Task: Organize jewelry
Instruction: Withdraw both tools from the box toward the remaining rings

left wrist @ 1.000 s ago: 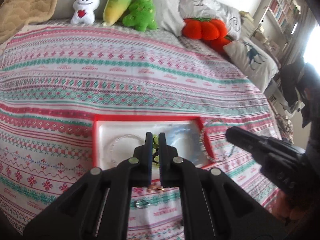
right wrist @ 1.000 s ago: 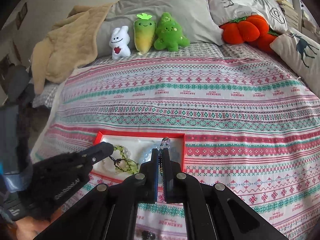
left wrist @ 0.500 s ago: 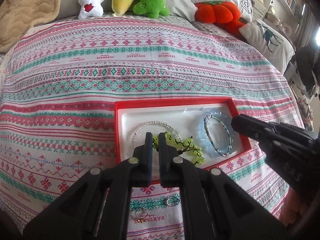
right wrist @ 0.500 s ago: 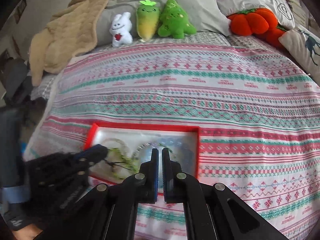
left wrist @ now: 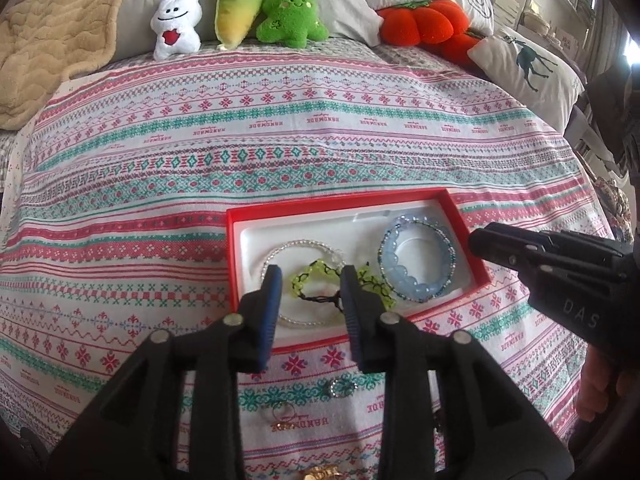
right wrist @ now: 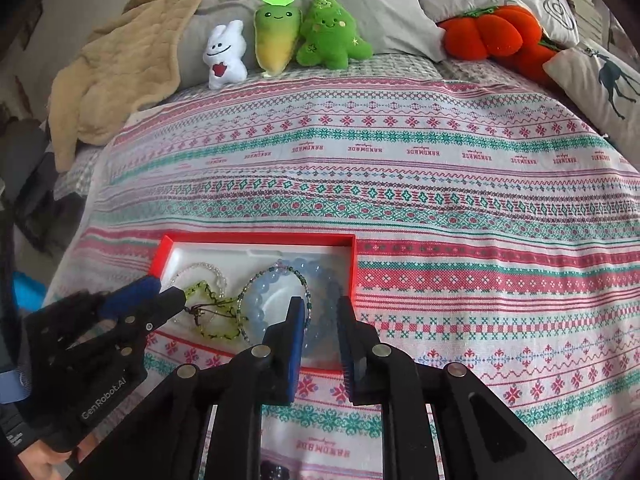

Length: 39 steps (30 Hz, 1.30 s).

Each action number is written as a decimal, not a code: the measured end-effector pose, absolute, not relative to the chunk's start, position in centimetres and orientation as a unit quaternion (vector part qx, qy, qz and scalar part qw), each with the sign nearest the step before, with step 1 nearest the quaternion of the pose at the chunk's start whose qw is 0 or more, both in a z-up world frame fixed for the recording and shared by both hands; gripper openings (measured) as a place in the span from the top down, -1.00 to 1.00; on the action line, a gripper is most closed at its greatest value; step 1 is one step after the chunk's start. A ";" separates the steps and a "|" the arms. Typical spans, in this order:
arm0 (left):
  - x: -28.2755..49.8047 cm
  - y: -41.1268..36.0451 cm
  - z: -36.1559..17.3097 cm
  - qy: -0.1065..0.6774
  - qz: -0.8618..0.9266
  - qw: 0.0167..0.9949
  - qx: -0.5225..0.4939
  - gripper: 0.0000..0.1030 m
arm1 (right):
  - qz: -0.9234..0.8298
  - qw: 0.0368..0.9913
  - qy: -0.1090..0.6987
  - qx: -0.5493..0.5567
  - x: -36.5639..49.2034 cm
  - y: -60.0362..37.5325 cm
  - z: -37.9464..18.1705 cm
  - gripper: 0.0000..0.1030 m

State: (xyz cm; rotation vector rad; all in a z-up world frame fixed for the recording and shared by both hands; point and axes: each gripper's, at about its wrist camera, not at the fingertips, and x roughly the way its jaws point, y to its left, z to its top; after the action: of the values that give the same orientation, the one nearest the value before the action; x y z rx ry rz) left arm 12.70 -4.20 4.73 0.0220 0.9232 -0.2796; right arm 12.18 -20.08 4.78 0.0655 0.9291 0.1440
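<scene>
A red tray (left wrist: pixel 340 199) with a white liner lies on the patterned bedspread. In it lie a clear bead bracelet (left wrist: pixel 298 244), a green bead bracelet (left wrist: pixel 316 270) and a blue bead bracelet (left wrist: pixel 394 268) with a thin beaded one on top. My left gripper (left wrist: pixel 310 280) is open just above the green bracelet, holding nothing. My right gripper (right wrist: pixel 318 310) is open over the blue bracelet (right wrist: pixel 260 304), also empty. Small rings (left wrist: pixel 340 387) lie on the bedspread in front of the tray.
Plush toys (left wrist: pixel 236 4), orange cushions (left wrist: pixel 424 22) and pillows line the head of the bed. A beige blanket (left wrist: pixel 48 32) lies at the far left. A gold trinket (left wrist: pixel 320 472) sits at the near edge. The right gripper body (left wrist: pixel 560 272) is beside the tray.
Both grippers have opened from shut, leaving the green bracelet and the thin beaded bracelet lying in the tray. Both have drawn back a little from the tray.
</scene>
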 end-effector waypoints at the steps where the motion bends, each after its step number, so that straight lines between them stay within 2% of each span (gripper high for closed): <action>1: 12.5 -4.2 4.9 0.443 -0.135 0.886 0.012 0.22 | 0.070 0.891 0.447 0.030 11.9 -20.1 5.0 0.66; 4: 11.6 -4.2 5.6 0.437 -0.133 0.890 0.014 -0.06 | 0.072 0.892 0.446 0.023 11.2 -20.1 5.3 0.66; 13: 8.6 -2.9 6.3 0.443 -0.107 0.890 0.019 -0.54 | 0.075 0.889 0.451 0.022 8.4 -20.6 5.8 0.62; 17: 7.5 -2.4 5.8 0.462 -0.099 0.881 0.018 -0.59 | 0.072 0.886 0.458 0.016 7.1 -20.7 5.6 0.47; 18: 7.3 -2.2 5.6 0.469 -0.097 0.878 0.018 -0.59 | 0.071 0.885 0.459 0.015 6.9 -20.7 5.5 0.28; 19: 7.0 -2.0 5.3 0.476 -0.094 0.874 0.019 -0.60 | 0.069 0.885 0.460 0.013 6.6 -20.7 5.5 -0.12; 20: 6.8 -1.8 5.1 0.481 -0.093 0.871 0.020 -0.60 | 0.066 0.886 0.459 0.014 6.2 -20.8 5.5 -0.26; 21: 6.6 -1.6 5.0 0.486 -0.091 0.869 0.020 -0.60 | 0.064 0.887 0.456 0.015 5.9 -20.8 5.5 -0.31; 24: 6.0 -0.9 4.5 0.502 -0.085 0.861 0.021 -0.61 | 0.063 0.883 0.464 0.017 5.3 -20.8 5.4 -0.33; 28: 5.3 -0.1 3.9 0.524 -0.084 0.847 0.014 -0.62 | 0.056 0.873 0.483 0.024 4.5 -21.1 4.7 -0.45; 39: 4.0 0.6 1.7 0.584 -0.115 0.803 -0.024 -0.62 | 0.054 0.847 0.527 -0.032 2.9 -19.7 2.2 -0.49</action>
State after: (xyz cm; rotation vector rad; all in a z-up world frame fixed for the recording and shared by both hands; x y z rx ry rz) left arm 4.05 0.56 1.67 -0.0509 1.2509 -0.2457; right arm 2.88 -19.75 2.21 -0.0666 1.1118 0.1143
